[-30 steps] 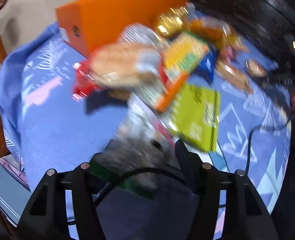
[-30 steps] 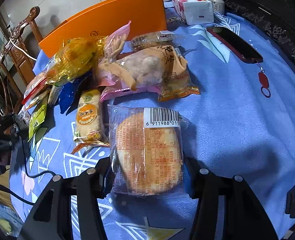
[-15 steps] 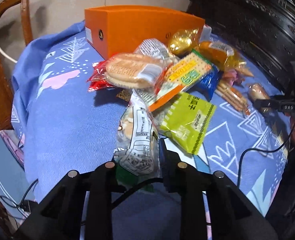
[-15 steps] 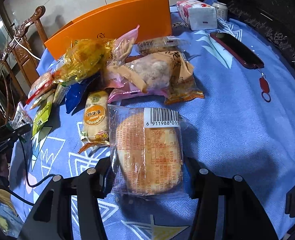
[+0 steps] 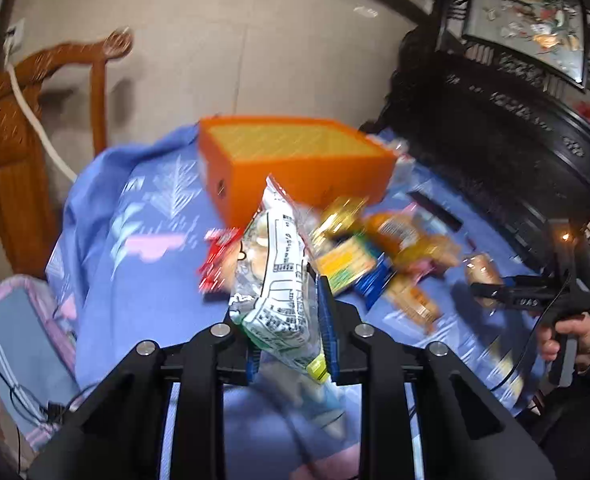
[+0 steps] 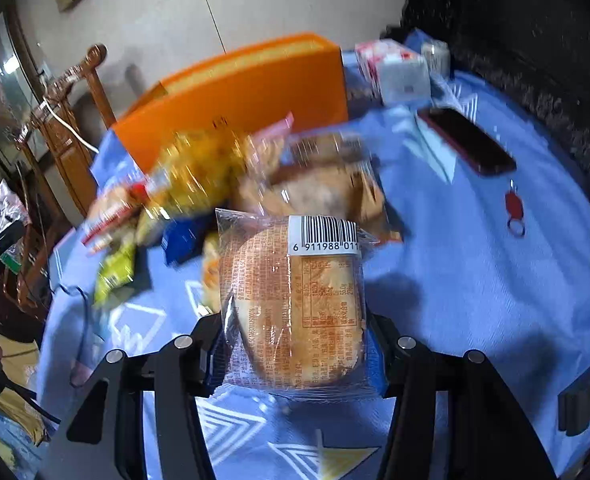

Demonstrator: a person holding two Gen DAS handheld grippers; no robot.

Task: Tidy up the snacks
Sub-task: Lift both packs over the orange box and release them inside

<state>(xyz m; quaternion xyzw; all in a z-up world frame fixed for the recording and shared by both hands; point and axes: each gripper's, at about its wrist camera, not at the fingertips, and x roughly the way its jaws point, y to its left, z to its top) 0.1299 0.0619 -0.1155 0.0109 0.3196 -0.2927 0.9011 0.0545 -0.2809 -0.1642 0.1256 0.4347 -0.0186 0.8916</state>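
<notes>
My left gripper (image 5: 289, 344) is shut on a clear snack packet with black print (image 5: 281, 276) and holds it up above the blue tablecloth. My right gripper (image 6: 295, 348) is shut on a clear-wrapped round bun with a barcode label (image 6: 299, 304), lifted above the cloth. An open orange box (image 5: 295, 160) stands at the far side of the table; it also shows in the right wrist view (image 6: 247, 92). A heap of snack packets (image 5: 375, 256) lies in front of the box, blurred in the right wrist view (image 6: 223, 184).
A dark phone (image 6: 467, 148) and a red key tag (image 6: 513, 208) lie on the blue cloth (image 6: 475, 280) at right. A tissue pack (image 6: 399, 68) stands behind. A wooden chair (image 5: 27, 152) stands at left, dark carved furniture (image 5: 495, 128) at right.
Both grippers have risen and tilted up with their packets; the left one closed on its packet a second ago and lifted it off the cloth. The views now blur from motion.
</notes>
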